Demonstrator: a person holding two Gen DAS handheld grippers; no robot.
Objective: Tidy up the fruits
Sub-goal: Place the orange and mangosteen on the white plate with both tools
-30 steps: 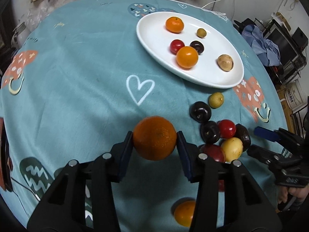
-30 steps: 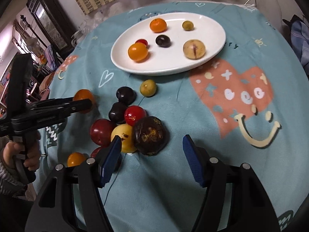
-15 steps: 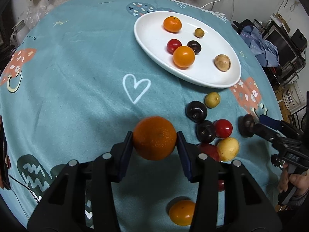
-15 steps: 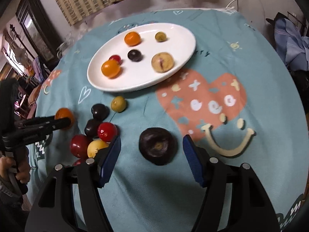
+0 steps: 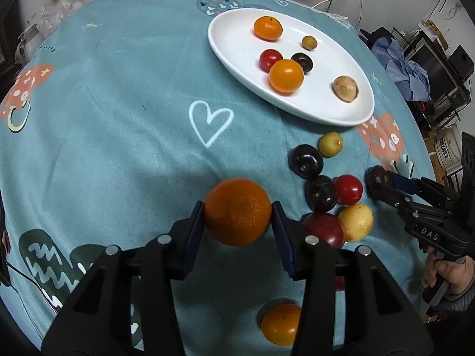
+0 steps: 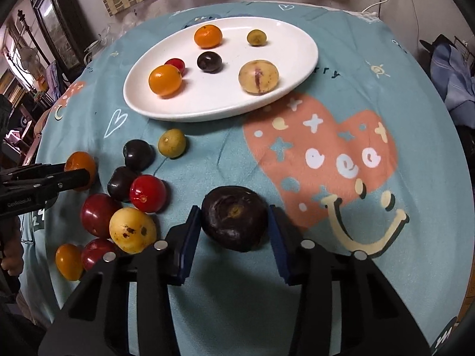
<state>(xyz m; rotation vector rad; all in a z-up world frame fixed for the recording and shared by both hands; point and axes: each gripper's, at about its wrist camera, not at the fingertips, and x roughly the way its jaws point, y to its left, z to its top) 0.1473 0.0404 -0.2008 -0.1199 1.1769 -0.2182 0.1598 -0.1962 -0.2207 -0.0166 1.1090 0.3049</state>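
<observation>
Left gripper (image 5: 237,216): my jaws clamp the big orange (image 5: 237,211), held above the teal cloth (image 5: 118,136), same grip as a second ago.
Right gripper (image 6: 234,222): my pads now press both sides of the dark wrinkled fruit (image 6: 234,221); half a second back they stood wide of it.
Plate (image 6: 148,101): white oval at the far side, six fruits on it, bare room at its near right end.
Loose pile (image 6: 130,207): red, yellow and dark fruits bunched just left of my right gripper; small orange (image 5: 280,323) alone at the near edge.
Open room: wide bare cloth around the white heart (image 5: 210,121), between left gripper and plate.
Edges: cloth drops off at right, by the clutter.
Writing: "DAS" on right gripper body in the left view; "GenRobot.AI" on left gripper body in the right view; "rry" on cloth.
</observation>
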